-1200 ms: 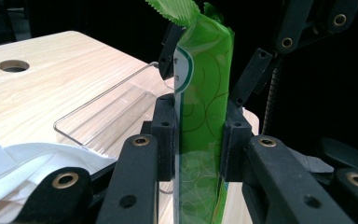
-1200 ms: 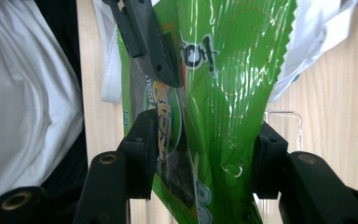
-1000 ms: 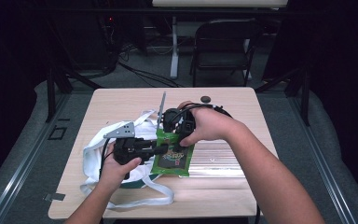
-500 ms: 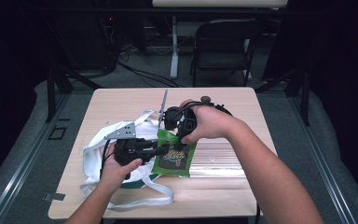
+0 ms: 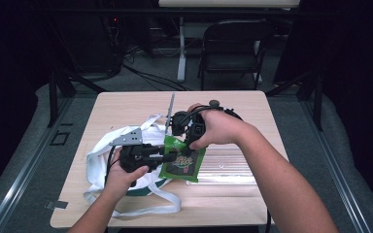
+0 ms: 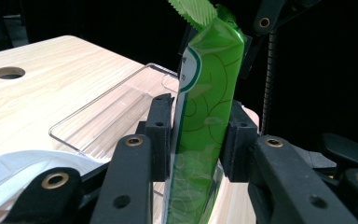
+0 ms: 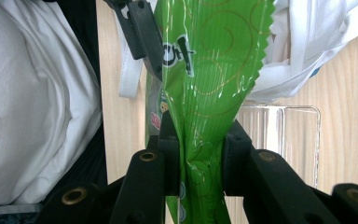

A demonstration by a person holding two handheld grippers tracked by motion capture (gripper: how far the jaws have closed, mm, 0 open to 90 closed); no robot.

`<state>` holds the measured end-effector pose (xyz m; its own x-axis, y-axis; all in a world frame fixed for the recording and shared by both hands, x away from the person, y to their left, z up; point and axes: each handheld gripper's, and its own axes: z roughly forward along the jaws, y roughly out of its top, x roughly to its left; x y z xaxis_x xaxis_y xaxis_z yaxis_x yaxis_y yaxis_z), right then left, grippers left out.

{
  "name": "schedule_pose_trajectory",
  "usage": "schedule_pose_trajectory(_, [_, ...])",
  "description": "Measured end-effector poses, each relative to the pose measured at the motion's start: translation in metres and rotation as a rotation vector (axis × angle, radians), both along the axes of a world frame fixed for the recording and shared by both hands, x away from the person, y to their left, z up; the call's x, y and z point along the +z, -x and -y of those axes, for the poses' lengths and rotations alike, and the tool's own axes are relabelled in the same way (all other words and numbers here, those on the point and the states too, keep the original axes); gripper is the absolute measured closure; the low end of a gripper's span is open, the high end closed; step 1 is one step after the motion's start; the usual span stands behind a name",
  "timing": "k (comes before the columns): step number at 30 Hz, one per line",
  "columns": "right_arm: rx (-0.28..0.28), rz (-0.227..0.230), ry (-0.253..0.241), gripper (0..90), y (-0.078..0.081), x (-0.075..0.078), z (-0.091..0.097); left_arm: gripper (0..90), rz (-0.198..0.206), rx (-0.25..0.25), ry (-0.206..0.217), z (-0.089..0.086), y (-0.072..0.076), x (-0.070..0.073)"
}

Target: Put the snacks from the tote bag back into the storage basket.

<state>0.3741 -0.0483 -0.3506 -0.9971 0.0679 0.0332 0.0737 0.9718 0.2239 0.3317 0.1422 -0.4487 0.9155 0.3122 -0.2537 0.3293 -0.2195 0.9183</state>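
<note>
Around the light wooden table

A light wooden table (image 5: 126, 104) with a round hole (image 6: 9, 73) in its top carries a white cloth tote bag (image 5: 99, 155) with long straps at its left and a clear plastic tray (image 5: 233, 165) lying flat at its right. Behind the table stands a dark folding chair (image 5: 233, 53), beside a white table leg (image 5: 181, 48), with black cables (image 5: 150, 77) trailing over the grey floor.

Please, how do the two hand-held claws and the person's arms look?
Both claws, left claw and right claw, are black, with blocky pads and brass-ringed holes. A grey three-cornered plate tops the left; a black cable trails from the right. Forearms are bare, no sleeves visible.
</note>
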Motion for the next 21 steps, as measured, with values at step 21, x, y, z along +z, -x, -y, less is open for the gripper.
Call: schedule_pose_trajectory(21, [-0.003,0.018,0.02,74.7,0.0013,-0.0003,-0.0004,60.5,-0.041,0.009,-0.026,0.0015,-0.0032,-0.0035])
